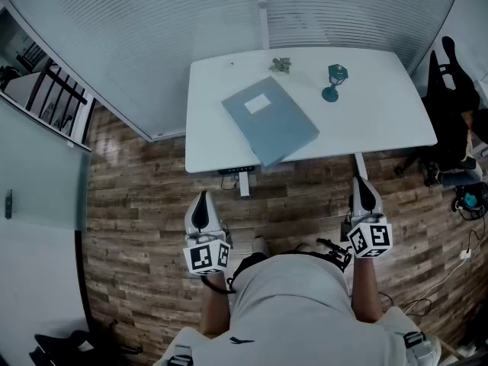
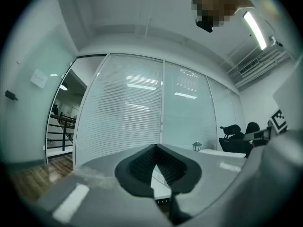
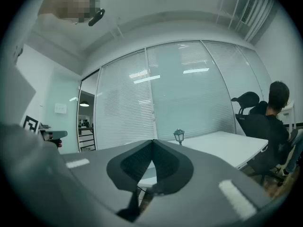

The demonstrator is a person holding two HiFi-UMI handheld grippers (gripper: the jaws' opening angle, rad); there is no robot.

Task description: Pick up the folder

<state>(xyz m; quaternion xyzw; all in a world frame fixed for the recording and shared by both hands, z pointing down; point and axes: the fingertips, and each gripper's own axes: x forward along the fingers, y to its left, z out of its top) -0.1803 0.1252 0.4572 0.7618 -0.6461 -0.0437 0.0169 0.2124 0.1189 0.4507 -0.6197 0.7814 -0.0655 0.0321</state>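
Note:
A grey-blue folder (image 1: pixel 270 119) with a white label lies slantwise on the white table (image 1: pixel 381 120), its near corner jutting over the front edge. My left gripper (image 1: pixel 201 204) hangs over the wooden floor, well short of the table, jaws shut and empty. My right gripper (image 1: pixel 364 187) is level with it on the right, also shut and empty, just in front of the table edge. In the left gripper view the left gripper (image 2: pixel 156 148) points level at the table. In the right gripper view the right gripper (image 3: pixel 152 142) does the same; the folder is hidden behind the jaws.
A small teal lantern (image 1: pixel 335 81) (image 3: pixel 178 135) (image 2: pixel 197 146) and a small plant (image 1: pixel 280 65) stand near the table's far side. Glass walls with blinds (image 1: pixel 152 44) rise behind. A seated person (image 3: pixel 270 122) and office chair (image 1: pixel 446 90) are at the right. A table leg (image 1: pixel 244 183) stands below the front edge.

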